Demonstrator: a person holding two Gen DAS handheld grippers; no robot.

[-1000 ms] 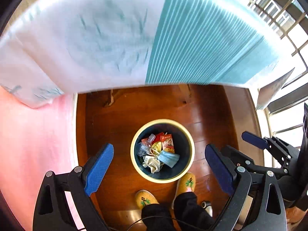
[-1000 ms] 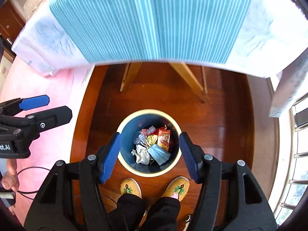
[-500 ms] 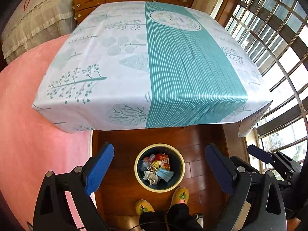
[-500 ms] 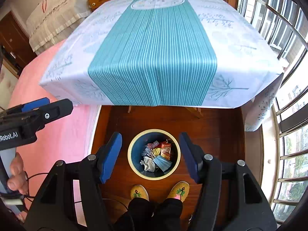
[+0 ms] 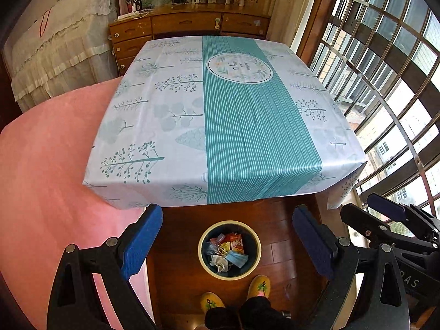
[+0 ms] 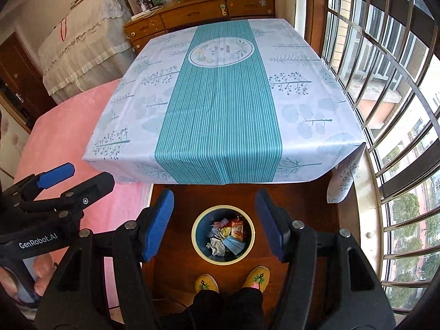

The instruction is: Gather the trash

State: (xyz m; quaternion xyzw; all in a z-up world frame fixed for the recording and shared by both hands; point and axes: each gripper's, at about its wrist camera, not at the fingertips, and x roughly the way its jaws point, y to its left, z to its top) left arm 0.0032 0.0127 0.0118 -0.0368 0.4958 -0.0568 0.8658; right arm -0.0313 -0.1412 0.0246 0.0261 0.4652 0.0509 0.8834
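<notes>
Both claws have gone up high. A second ago they were low, close over the bin, and the cloth on the desk filled the top of the view. Now the whole top of the desk (image 5: 170, 126) shows, far out in front of the claws. Nothing lies on its blue and white cloth (image 6: 220, 104) that I can see.

The bin (image 5: 202, 258) sits on the wood floor, far below the left claw (image 5: 228, 244) and between its two blue pads. It is also far below the right claw (image 6: 214, 224). The trash (image 5: 227, 250) is inside the bin: a blue face mask, a red packet, some clear wrap and a white scrap. The person's yellow slippers (image 6: 206, 283) are just on the near side of the bin.

I think the job is about done, since the trash is in the bin and I can see none left on the desk.

The left claw is spread wide. It holds nothing and touches nothing. The right claw is spread wide too, a bit less than the left. It is also bare and touches nothing. The right claw is just to the right of the left one.
</notes>
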